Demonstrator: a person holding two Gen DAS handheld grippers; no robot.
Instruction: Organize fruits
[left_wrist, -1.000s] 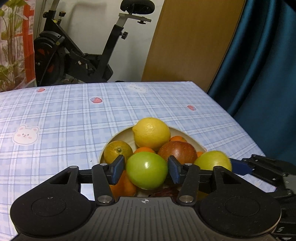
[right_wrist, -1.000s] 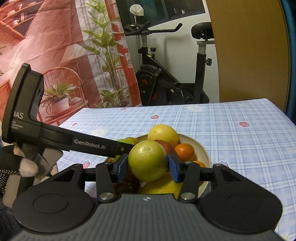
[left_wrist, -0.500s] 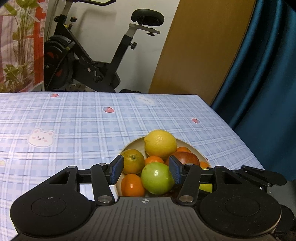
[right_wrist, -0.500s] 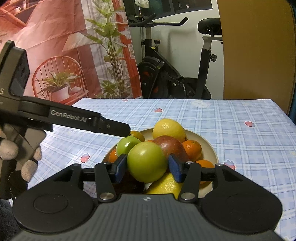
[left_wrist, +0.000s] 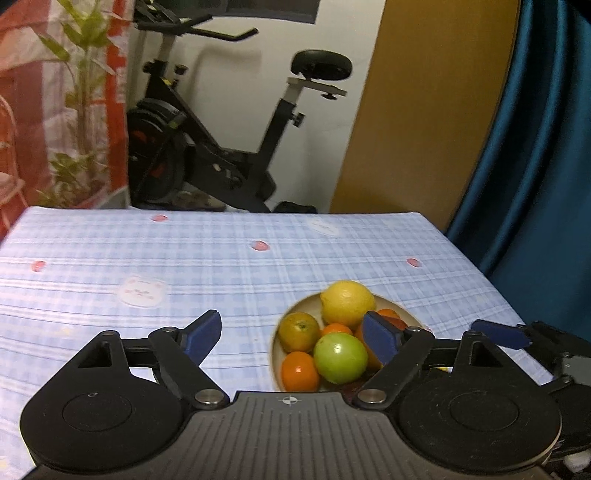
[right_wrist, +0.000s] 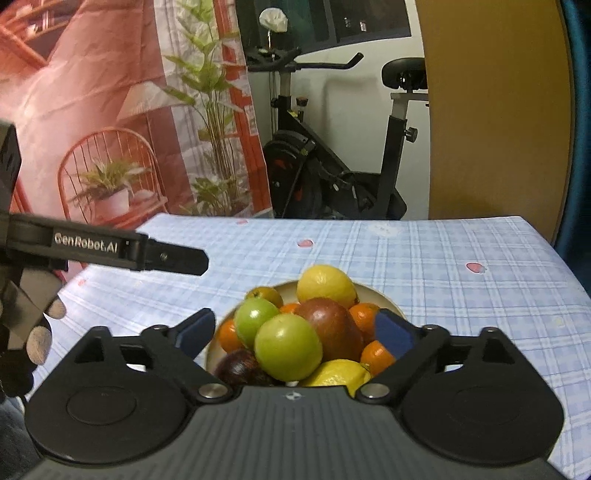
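A cream bowl (left_wrist: 301, 307) (right_wrist: 375, 293) on the checked tablecloth is heaped with fruit: a lemon (left_wrist: 347, 302) (right_wrist: 326, 287) at the back, oranges, a dark red apple (right_wrist: 330, 325) and two green apples. One green apple (left_wrist: 340, 357) (right_wrist: 256, 320) lies at the left of the pile, the other (right_wrist: 288, 347) at its front. My left gripper (left_wrist: 293, 334) hangs above and left of the bowl, jaws opening, nothing between the pads. My right gripper (right_wrist: 295, 332) hovers over the bowl's near side, jaws opening wide, pads clear of the front green apple.
The blue checked tablecloth (left_wrist: 184, 266) stretches left and behind the bowl. The table's right edge (left_wrist: 491, 280) meets a blue curtain. An exercise bike (left_wrist: 221, 147) and a wooden panel stand beyond the far edge. A gloved hand (right_wrist: 33, 332) holds the left gripper.
Both grippers have let go of their green apples, which now rest in the bowl. The left gripper has risen and drawn back to the left; both sets of jaws have spread wide.
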